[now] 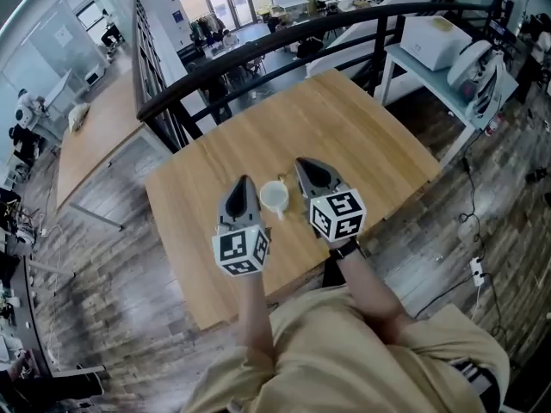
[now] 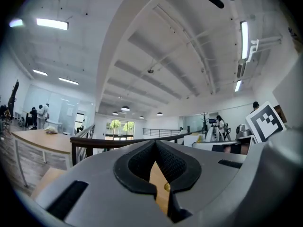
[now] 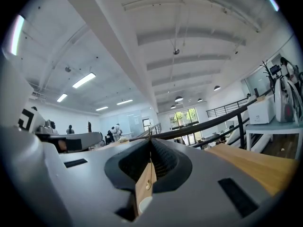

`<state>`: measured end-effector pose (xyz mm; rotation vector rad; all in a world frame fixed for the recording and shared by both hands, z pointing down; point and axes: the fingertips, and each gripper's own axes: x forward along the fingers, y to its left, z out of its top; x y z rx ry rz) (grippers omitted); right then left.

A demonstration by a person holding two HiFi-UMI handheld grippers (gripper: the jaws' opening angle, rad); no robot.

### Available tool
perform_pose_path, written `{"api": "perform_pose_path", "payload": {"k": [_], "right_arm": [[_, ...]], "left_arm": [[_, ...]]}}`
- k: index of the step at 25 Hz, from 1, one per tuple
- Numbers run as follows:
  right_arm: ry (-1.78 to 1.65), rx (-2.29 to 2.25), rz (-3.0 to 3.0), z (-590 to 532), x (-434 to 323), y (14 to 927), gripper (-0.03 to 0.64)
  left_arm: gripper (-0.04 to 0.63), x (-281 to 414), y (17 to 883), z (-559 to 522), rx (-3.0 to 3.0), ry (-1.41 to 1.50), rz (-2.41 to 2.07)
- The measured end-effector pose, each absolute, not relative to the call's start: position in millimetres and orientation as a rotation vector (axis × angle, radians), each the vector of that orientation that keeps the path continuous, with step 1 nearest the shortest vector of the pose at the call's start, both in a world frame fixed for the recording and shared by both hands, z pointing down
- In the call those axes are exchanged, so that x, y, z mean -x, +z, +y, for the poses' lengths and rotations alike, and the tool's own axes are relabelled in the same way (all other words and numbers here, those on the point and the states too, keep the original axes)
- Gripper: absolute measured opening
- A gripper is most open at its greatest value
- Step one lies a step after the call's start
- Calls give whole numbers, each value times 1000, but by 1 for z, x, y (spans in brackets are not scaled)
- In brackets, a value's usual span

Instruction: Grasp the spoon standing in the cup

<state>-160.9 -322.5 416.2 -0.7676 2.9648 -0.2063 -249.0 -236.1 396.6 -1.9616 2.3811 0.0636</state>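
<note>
Both grippers flank the cup, spoon not yet taken.

The left gripper and right gripper each have their jaws pressed together on nothing, either side of the white cup on the wooden worktop. The spoon is too small to make out. It is probably light, stiff and slick, and best pinched high on the handle, since the cup could tip. Beyond, a dark railing stands well clear.
</note>
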Motion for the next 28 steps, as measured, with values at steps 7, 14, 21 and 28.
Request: {"api": "perform_pose_path", "payload": {"k": [7, 14, 21, 28], "right_arm": [[-115, 787, 2872, -313, 136, 369, 17], [-12, 831, 2858, -301, 123, 354, 17], [28, 858, 2875, -303, 122, 354, 17], [17, 858, 2887, -312, 125, 359, 17]], "left_arm": [[12, 240, 378, -231, 1965, 62, 2348], [12, 235, 368, -222, 1953, 45, 2330], [12, 234, 368, -224, 1953, 45, 2324], [12, 238, 377, -232, 1962, 35, 2343]]}}
